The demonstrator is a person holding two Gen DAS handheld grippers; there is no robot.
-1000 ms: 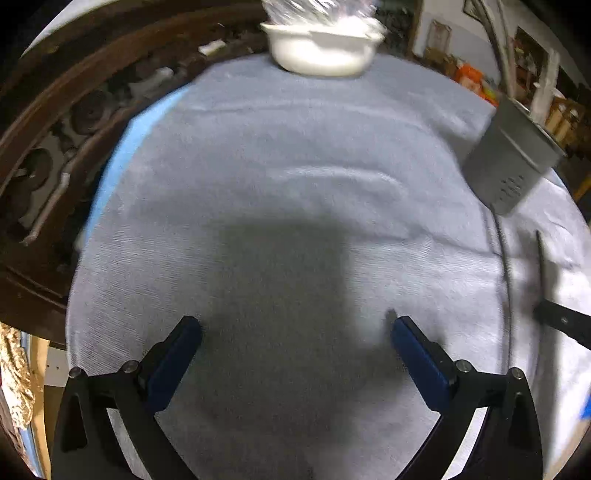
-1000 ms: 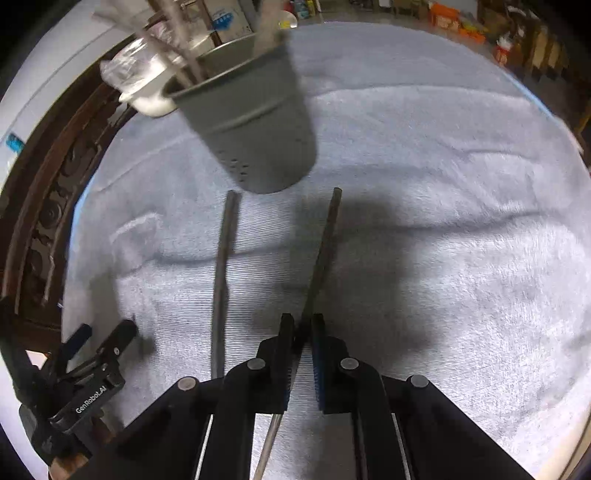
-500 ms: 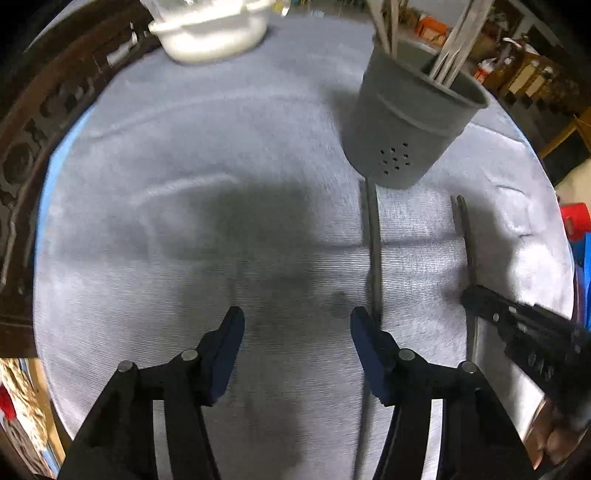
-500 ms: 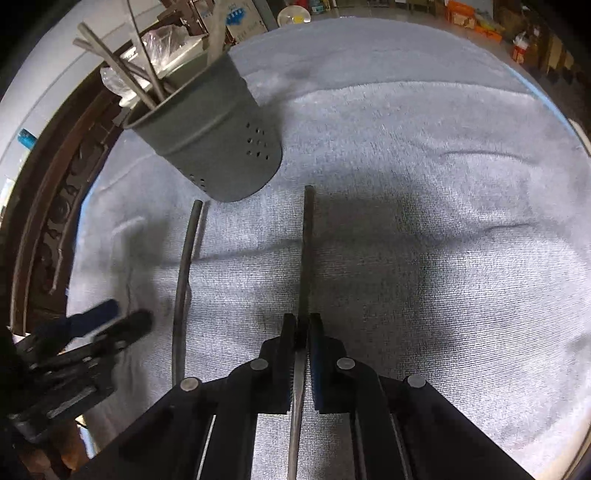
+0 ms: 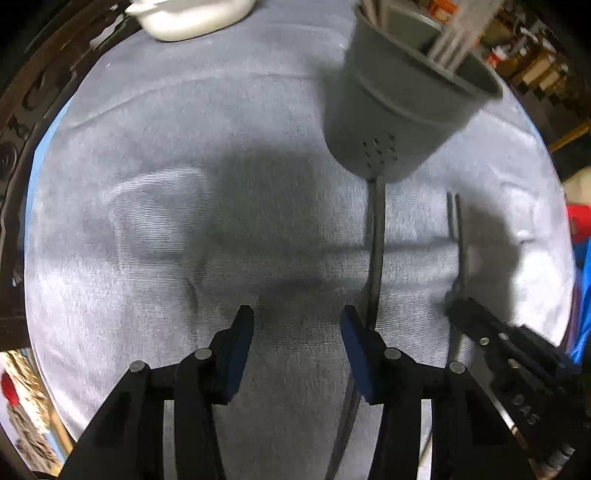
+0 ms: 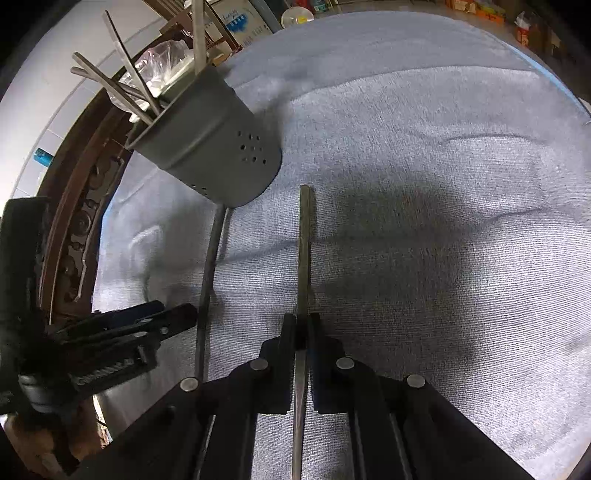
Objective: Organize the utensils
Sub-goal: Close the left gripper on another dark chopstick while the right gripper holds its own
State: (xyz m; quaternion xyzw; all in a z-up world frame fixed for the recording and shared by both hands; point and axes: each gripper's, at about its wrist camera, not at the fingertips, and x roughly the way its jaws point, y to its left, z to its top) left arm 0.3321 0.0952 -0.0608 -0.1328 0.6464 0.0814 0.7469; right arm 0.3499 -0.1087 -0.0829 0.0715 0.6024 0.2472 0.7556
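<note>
A grey perforated utensil holder [image 5: 399, 122] [image 6: 210, 155] stands on the blue-grey cloth with several utensils sticking out of it. Two long metal utensils lie below it. My left gripper [image 5: 297, 323] points down at the cloth, its jaws closing with nothing between them. The dark rounded utensil [image 5: 375, 258] [image 6: 208, 277] lies just outside its right finger. My right gripper [image 6: 303, 325] [image 5: 498, 343] is shut on the flat-handled utensil [image 6: 304, 251] [image 5: 458, 229], whose handle points toward the holder. I cannot tell if that utensil is off the cloth.
A white bowl [image 5: 192, 18] sits at the far edge of the cloth [image 5: 166, 221]. A carved dark wooden rim [image 6: 85, 206] runs along the left side. Clutter fills the room beyond the table.
My left gripper moved right, bringing the holder and the dark utensil into view, and its jaws narrowed a lot. The right gripper stayed shut on its utensil and shifted a little.
</note>
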